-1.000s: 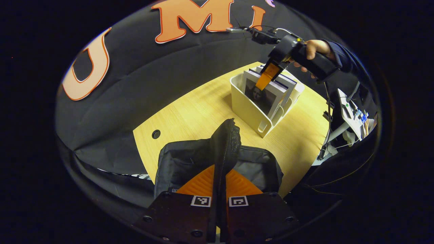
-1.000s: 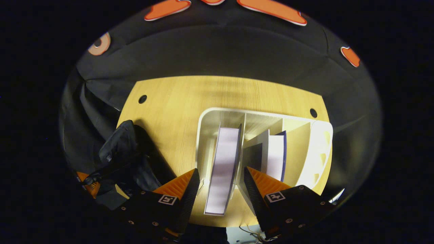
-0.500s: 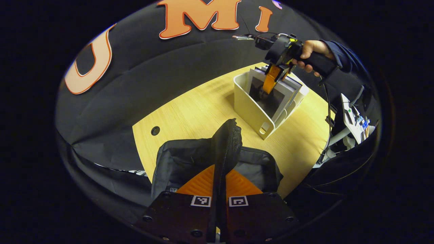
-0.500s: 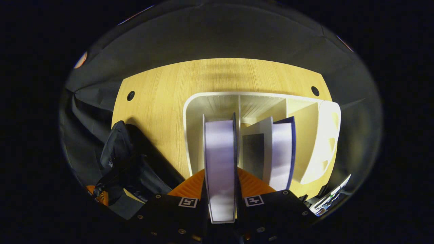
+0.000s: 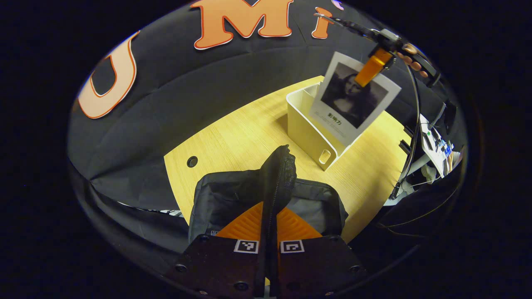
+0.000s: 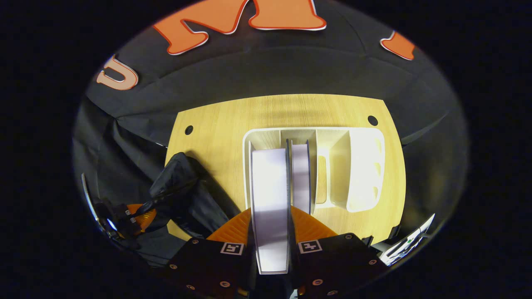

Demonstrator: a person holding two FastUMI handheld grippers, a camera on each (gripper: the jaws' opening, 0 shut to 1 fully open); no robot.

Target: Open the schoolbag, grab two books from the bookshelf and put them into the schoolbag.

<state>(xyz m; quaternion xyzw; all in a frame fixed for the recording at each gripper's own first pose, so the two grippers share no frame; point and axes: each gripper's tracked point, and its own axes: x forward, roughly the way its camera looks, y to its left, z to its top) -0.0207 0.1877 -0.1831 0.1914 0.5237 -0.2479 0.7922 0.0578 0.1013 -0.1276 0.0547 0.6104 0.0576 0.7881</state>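
- 1 book is being pinched by the right gripper, above the bookshelf.
- The schoolbag flap is being pinched by the left gripper; it should be held wide.

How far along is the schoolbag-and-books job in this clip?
Done: the schoolbag is open, the left gripper shut on its zipper flap. In hand: the right gripper is shut on the first book, held above the bookshelf. Left: bagging it, then the second book in the shelf.
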